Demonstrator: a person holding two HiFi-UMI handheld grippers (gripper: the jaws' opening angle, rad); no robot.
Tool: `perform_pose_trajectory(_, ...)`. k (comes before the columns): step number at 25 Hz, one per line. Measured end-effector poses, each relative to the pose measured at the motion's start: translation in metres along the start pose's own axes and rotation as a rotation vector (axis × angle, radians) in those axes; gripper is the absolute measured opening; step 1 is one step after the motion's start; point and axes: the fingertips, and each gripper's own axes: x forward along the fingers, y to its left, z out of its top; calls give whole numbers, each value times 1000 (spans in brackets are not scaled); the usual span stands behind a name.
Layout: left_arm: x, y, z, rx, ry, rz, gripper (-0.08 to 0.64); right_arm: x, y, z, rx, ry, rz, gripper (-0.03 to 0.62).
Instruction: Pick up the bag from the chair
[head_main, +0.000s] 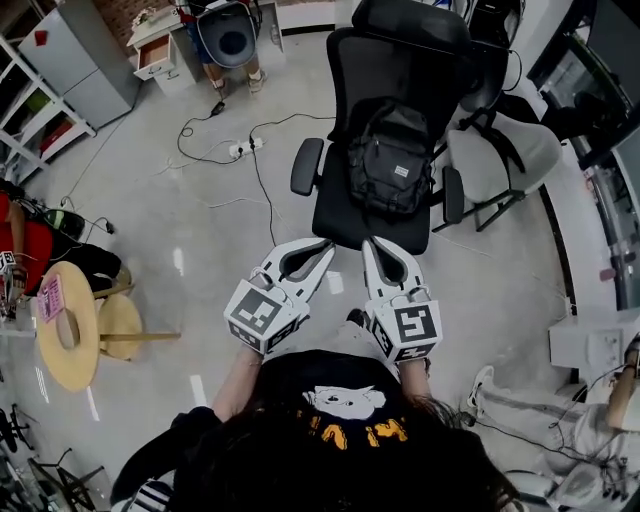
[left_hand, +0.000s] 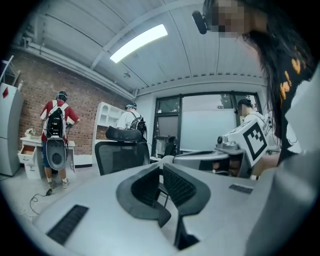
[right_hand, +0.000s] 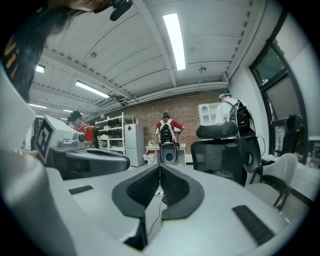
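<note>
The bag, a black backpack, stood upright on the seat of a black office chair, leaning against its mesh backrest, at the far centre of the head view. Both tongs hung side by side near the person, just short of the chair's front edge and apart from the bag, pointing towards it. The left tongs had their jaws together at the tips with nothing between them, which the left gripper view confirmed; the chair's backrest rose beyond them. The right tongs were likewise closed and empty, the dark ribbed pads meeting in the right gripper view, with the chair off to the right. A white chair stood just right of the black one. On the grey floor to the left lay a power strip with trailing black cables. Far off, by a brick wall, a person in a red top stood at a white desk.
</note>
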Motion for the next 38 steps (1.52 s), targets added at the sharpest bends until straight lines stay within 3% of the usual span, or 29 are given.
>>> perform_pose_trajectory(12,92,-4,6,1,29,95,28,19,-90,1,10,-4,111,6)
perform_pose_trajectory(27,113,0,-15,-41,118,144,28,27,-128,-15,77,8,124,6)
perform_pose_trajectory(38,161,31,-15,-40,104,51,28,62,-160,-17,43,32,63,6)
